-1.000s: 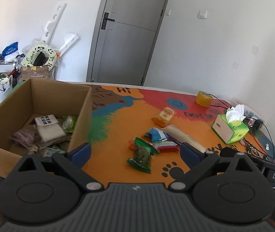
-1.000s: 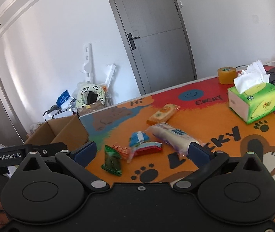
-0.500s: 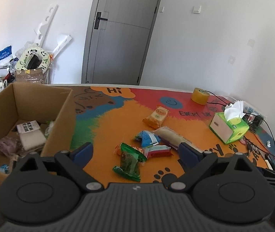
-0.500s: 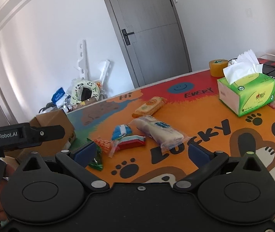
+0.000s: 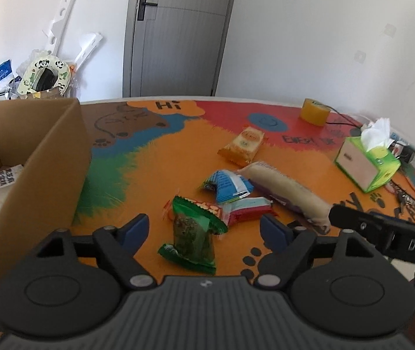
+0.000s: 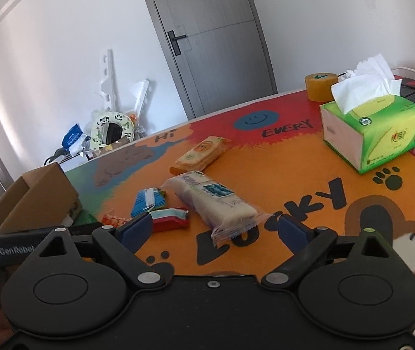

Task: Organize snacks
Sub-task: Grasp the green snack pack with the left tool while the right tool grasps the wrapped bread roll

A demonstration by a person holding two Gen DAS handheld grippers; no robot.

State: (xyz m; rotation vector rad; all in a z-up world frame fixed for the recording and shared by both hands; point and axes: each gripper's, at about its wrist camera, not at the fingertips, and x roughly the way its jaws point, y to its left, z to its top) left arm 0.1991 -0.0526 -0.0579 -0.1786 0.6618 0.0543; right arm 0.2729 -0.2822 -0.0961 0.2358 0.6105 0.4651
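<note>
Green snack packet between closing left hand-held gripper jaws — untouched

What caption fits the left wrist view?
Open left gripper over a green snack packet, cardboard box at left.

Both tools are matte black, each with two round discs, silver pivot screws and dark blue pads on the jaws. The left gripper has a ribbed grey centre plate. The right gripper has a smooth black one and a white "DAS" label on its side.
</note>
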